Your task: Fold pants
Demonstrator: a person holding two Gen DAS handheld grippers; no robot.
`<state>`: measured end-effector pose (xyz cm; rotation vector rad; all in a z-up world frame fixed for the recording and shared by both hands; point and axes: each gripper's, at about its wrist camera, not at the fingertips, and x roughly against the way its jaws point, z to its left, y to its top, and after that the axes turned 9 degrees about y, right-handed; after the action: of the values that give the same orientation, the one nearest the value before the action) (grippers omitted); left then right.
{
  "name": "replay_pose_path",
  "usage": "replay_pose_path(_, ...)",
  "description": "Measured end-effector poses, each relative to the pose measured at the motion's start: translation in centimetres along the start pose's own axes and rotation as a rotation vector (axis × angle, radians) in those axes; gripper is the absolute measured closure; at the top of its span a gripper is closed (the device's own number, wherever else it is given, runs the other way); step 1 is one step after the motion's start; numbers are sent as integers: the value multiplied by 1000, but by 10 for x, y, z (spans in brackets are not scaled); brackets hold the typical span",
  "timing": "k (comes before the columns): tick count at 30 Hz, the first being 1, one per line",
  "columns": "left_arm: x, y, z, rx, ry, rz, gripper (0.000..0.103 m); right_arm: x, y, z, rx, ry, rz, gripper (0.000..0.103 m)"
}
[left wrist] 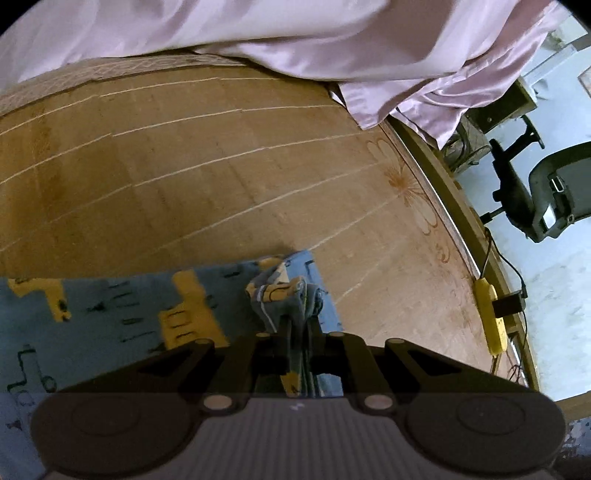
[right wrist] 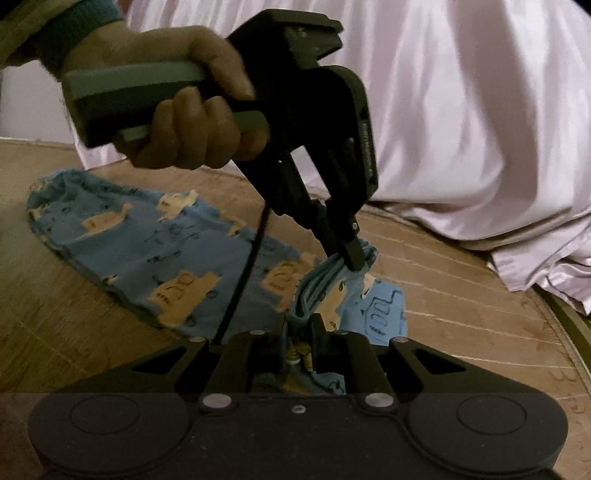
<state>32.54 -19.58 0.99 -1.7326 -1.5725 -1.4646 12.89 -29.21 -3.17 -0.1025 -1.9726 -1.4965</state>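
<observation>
1. Woven brown mat (left wrist: pixel 221 166) with pale lines covers the bed, and a shiny pink sheet (left wrist: pixel 295 33) is bunched along its far side.
2. Beside the bed sit a yellow power strip (left wrist: pixel 489 314) and a dark office chair (left wrist: pixel 546 195) on a pale floor.
3. Left tongs (left wrist: pixel 299 325) are squeezed tight on a bunched corner of the pants (left wrist: pixel 122 314).
4. From the right wrist view, a hand (right wrist: pixel 192 96) grips the handle of those left tongs, which point down at the cloth.
5. Right tongs (right wrist: pixel 301 328) are also pinched tight on a fold of the pants, very near the left tongs.
6. Both tongs hold the same end of the pants, lifted a little off the mat.
7. All the other cloth lies flat on the mat, stretching away to the left of the tongs.
8. Pants are light blue with yellow shapes and small dark line drawings.
9. Cloth looks wrinkled and gathered where it is pinched, and smoother farther away.
</observation>
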Motion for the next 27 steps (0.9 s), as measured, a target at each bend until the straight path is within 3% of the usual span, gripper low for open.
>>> replay_pose_path(7, -10, -17, 34, 42, -96, -32, 94, -17, -5, 14, 25, 20, 54, 91)
replay_pose_path(10, -11, -23, 47, 67, -140, -41, 88, -20, -6, 15, 31, 20, 65, 90)
replay_pose_path(12, -12, -24, 53, 83, -150, -51, 68, -20, -6, 16, 37, 18, 68, 90)
replay_pose_path(14, -13, -26, 57, 104, -153, -68, 53, -22, -6, 16, 35, 19, 70, 90)
replay_pose_path(15, -14, -26, 59, 119, -156, -76, 51, -21, -6, 16, 36, 18, 69, 90)
replay_pose_path(20, -20, -22, 59, 160, -155, -86, 51, -22, -7, 17, 48, 17, 71, 90)
replay_pose_path(22, -24, -20, 54, 159, -123, -67, 60, -22, -7, 17, 49, 18, 71, 90)
replay_pose_path(23, -26, -19, 52, 158, -119, -60, 71, -22, -7, 17, 49, 18, 71, 90)
replay_pose_path(27, -26, -19, 47, 152, -79, -54, 85, -22, -8, 16, 53, 17, 70, 90)
